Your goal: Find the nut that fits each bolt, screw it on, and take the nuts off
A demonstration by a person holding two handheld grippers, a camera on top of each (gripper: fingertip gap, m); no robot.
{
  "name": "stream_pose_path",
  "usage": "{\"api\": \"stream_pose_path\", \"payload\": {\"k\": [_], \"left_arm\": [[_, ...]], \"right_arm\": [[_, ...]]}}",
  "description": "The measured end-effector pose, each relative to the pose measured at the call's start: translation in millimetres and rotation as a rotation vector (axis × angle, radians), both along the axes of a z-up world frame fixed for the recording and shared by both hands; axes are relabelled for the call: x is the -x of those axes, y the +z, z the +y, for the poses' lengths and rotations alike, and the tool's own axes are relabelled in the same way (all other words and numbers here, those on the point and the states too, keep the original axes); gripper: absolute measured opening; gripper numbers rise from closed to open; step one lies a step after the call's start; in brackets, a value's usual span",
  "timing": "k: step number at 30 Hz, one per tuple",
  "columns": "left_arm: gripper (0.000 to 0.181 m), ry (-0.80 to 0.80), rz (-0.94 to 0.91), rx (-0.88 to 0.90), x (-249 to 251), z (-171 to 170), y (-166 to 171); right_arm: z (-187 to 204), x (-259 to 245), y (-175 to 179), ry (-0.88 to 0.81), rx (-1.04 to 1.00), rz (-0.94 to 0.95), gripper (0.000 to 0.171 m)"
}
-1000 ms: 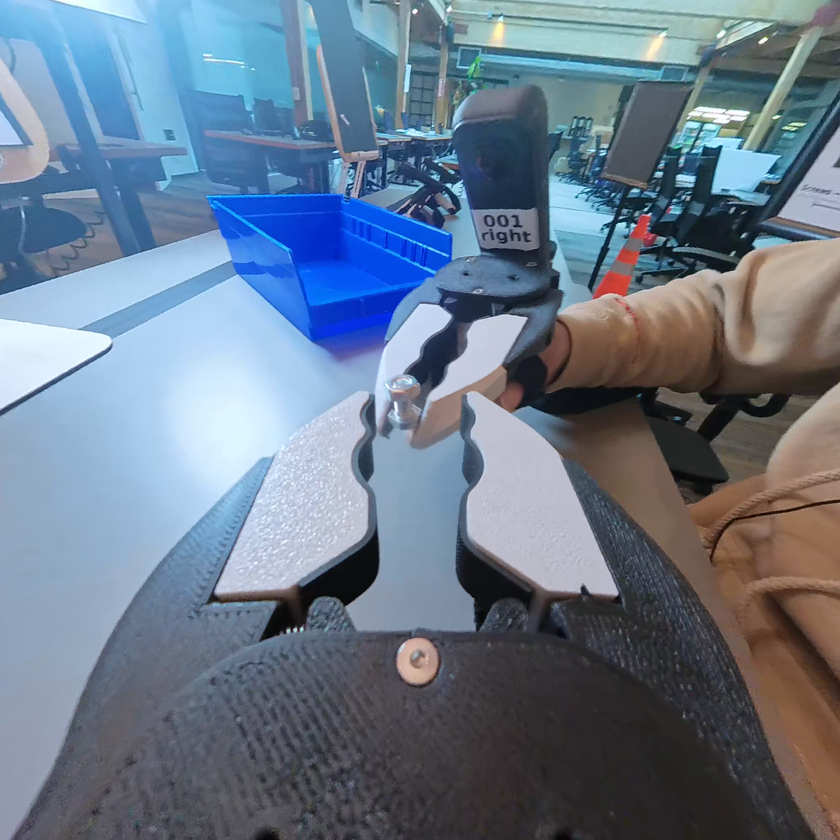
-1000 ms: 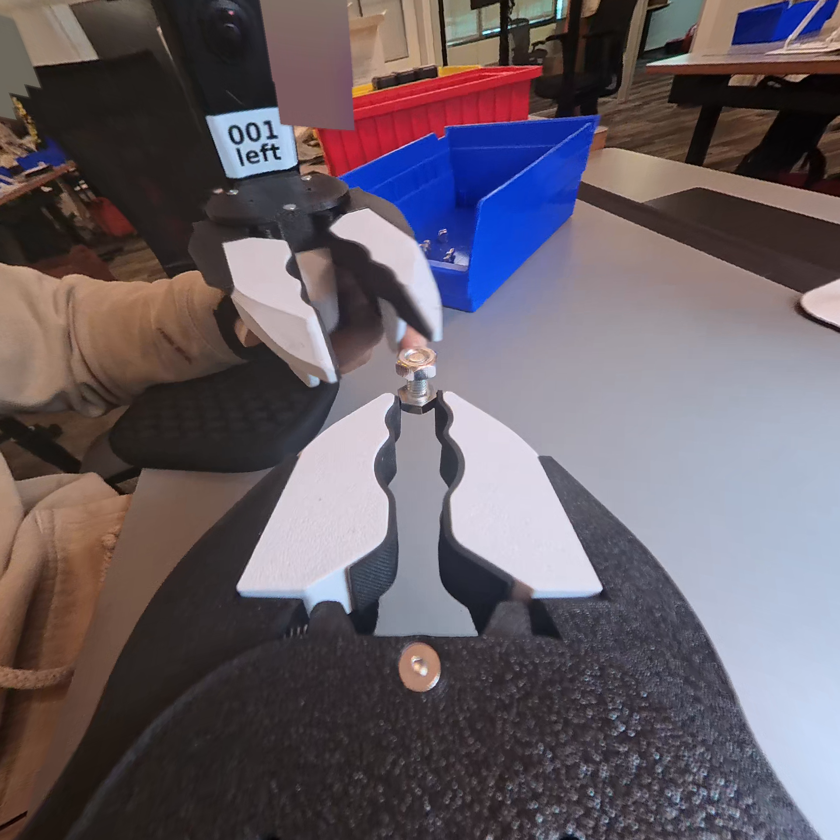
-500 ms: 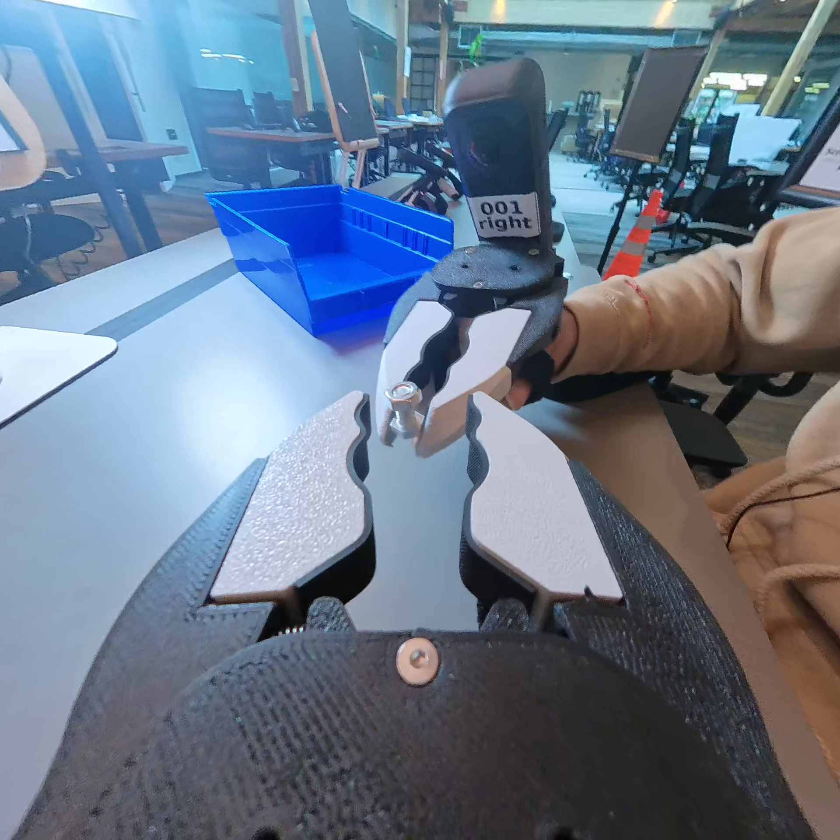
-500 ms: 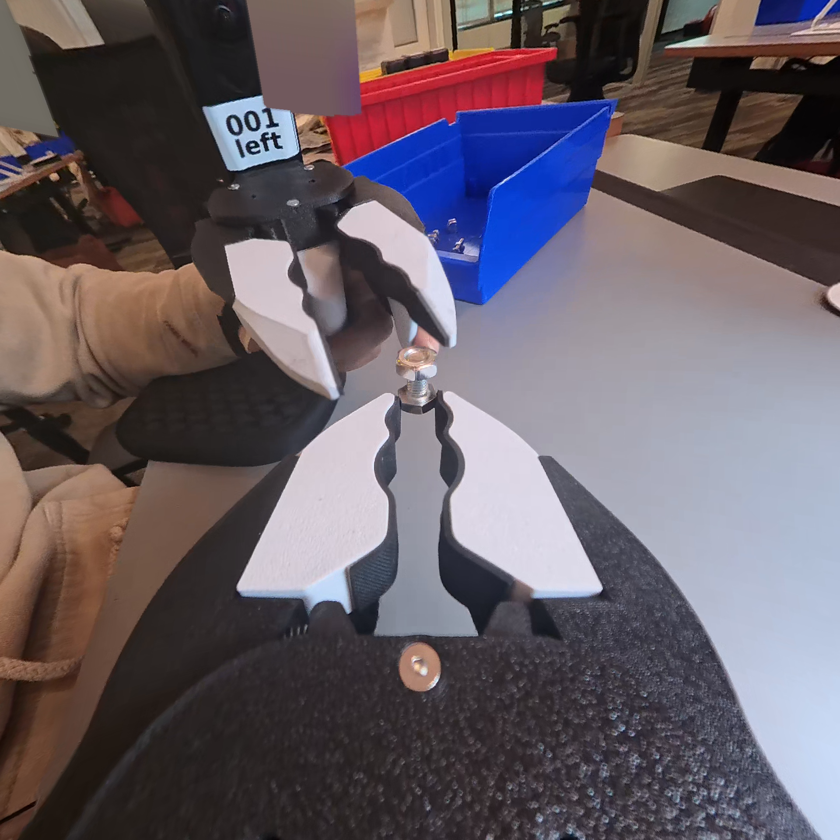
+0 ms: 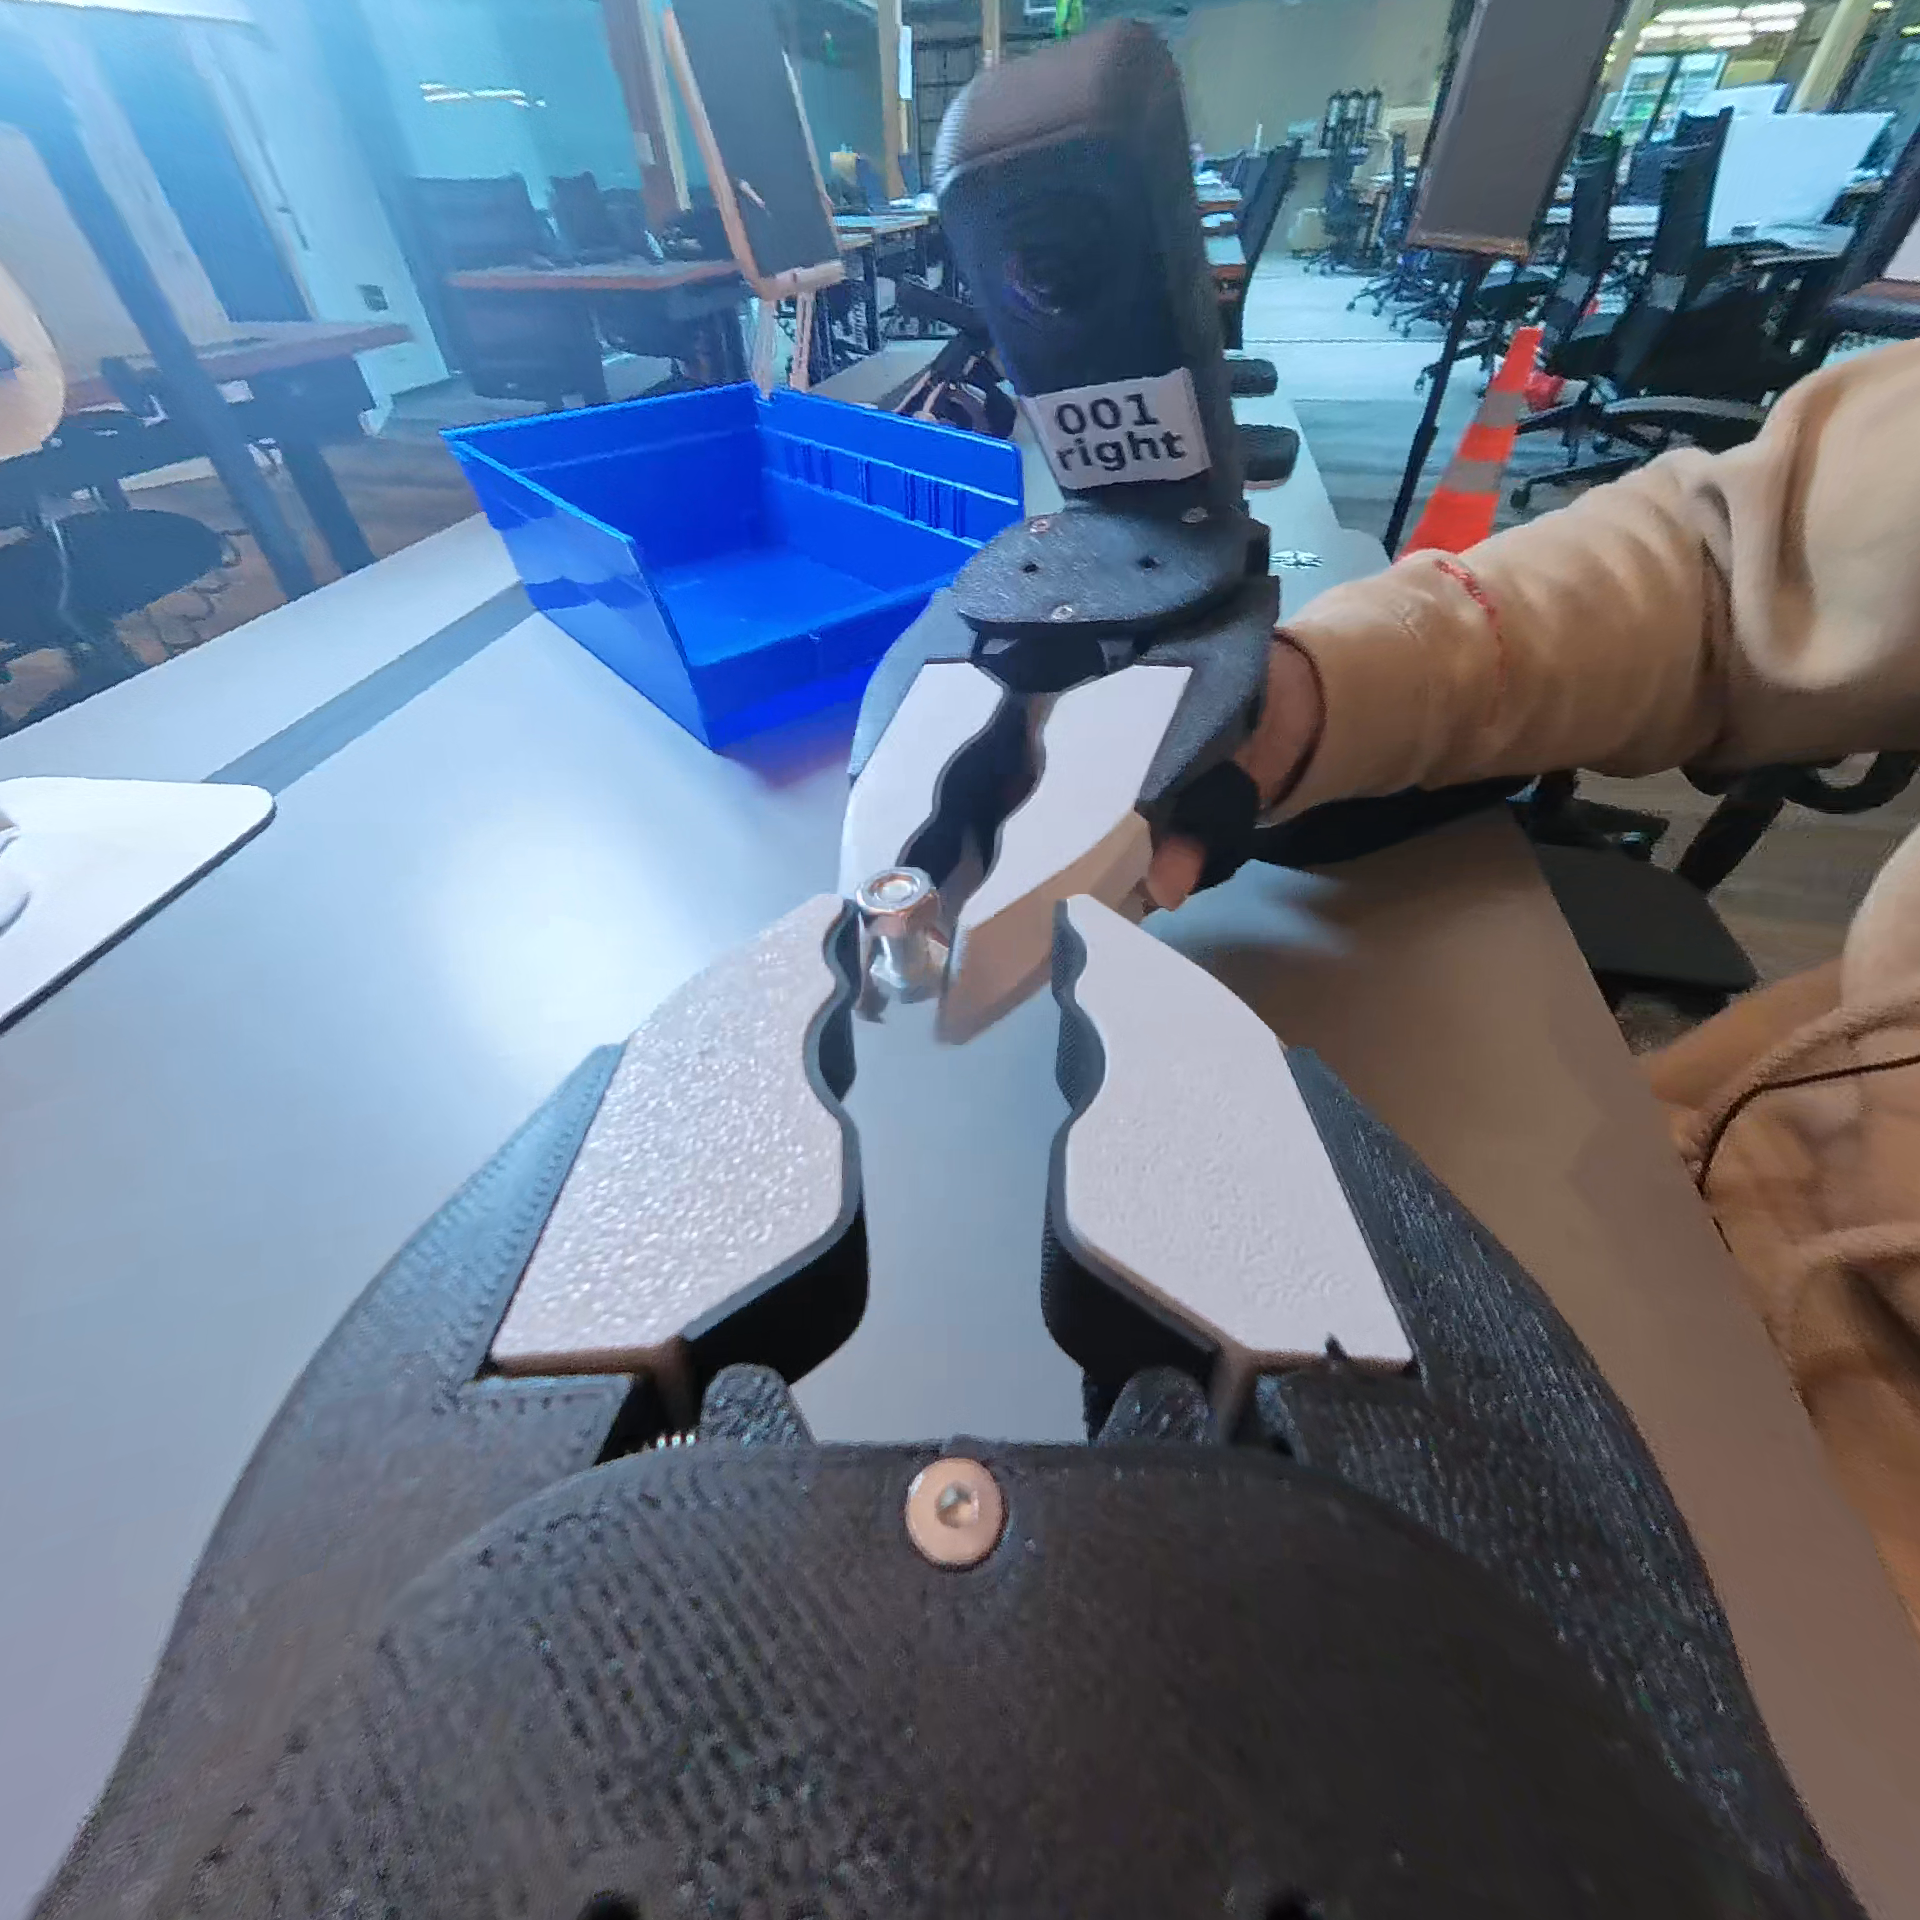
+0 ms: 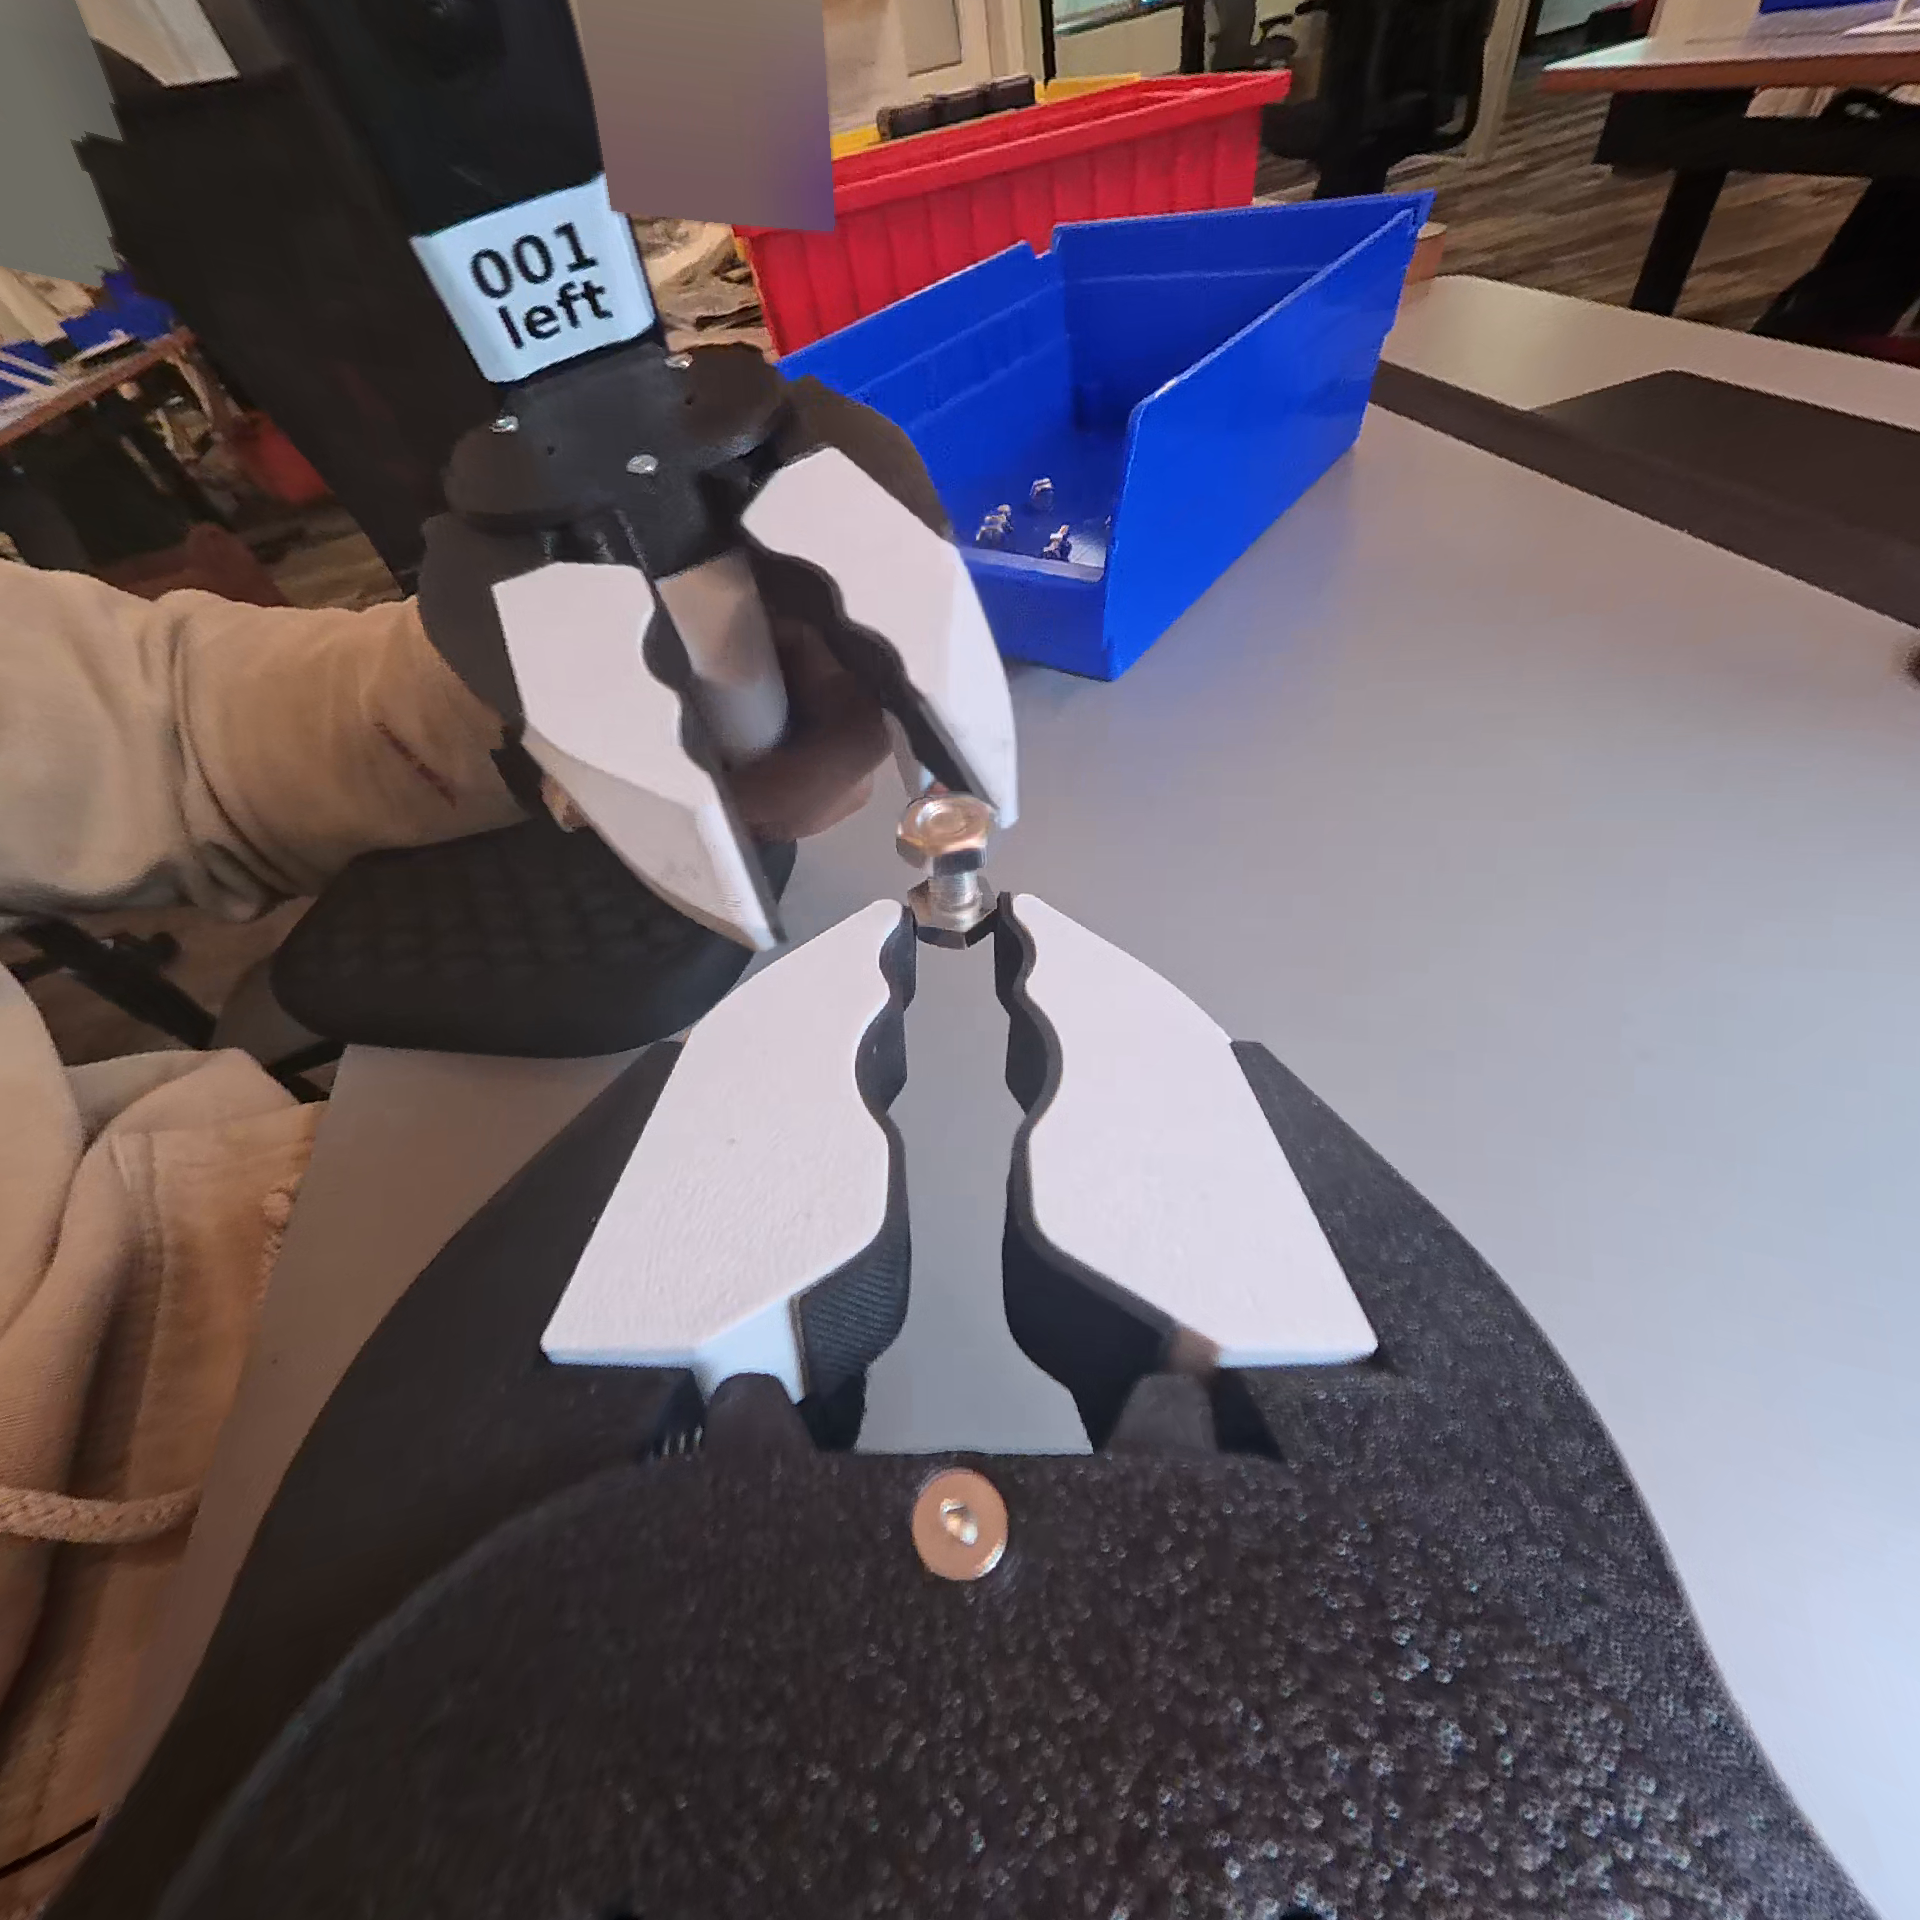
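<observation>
My right gripper (image 6: pixel 951 914) pinches the bolt (image 6: pixel 943 871), standing upright | nut (image 6: pixel 943 826) on top | my left gripper (image 5: pixel 951 920) wide apart, holding nothing

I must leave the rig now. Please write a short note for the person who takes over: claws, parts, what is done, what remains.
Right claw: shut on the bolt, held above the table.
Left claw: open; one finger is next to the nut.
Done: nut sits at the end of the bolt's thread.
Left: whether it goes on or off cannot be told. More small hardware waits in the blue bin.
</observation>
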State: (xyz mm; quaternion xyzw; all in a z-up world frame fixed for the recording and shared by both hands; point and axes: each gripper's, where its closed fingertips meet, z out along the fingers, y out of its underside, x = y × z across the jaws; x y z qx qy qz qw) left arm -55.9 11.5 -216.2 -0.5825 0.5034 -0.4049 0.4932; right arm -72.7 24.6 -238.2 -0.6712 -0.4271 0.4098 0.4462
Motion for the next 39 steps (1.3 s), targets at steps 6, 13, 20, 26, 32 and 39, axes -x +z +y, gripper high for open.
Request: {"api": "stream_pose_path", "payload": {"k": [6, 13, 20, 26, 32, 39], "left_arm": [[0.017, -0.007, -0.041, 0.044, 7, 3, 7], [0.035, 0.005, 0.001, 0.009, 0, 1, -1], [0.02, 0.008, -0.053, 0.033, 7, 5, 10], [0.033, -0.003, 0.002, 0.009, 0, 1, -2], [0.009, -0.046, -0.038, 0.033, 5, -4, 8], [0.031, 0.019, -0.03, 0.034, 2, 6, 1]], "right_arm": [[13, -11, 3, -0.059, 0.014, 0.018, 0.014], [0, 0, -3, 0.0, 0.012, -0.009, 0.014], [10, -10, 2, -0.045, 0.023, 0.011, 0.014], [-1, 0, -1, 0.01, 0.012, -0.008, 0.014], [12, -12, 3, -0.049, 0.012, 0.006, 0.014], [-3, 1, -3, 0.016, -0.01, -0.031, 0.014]]}}
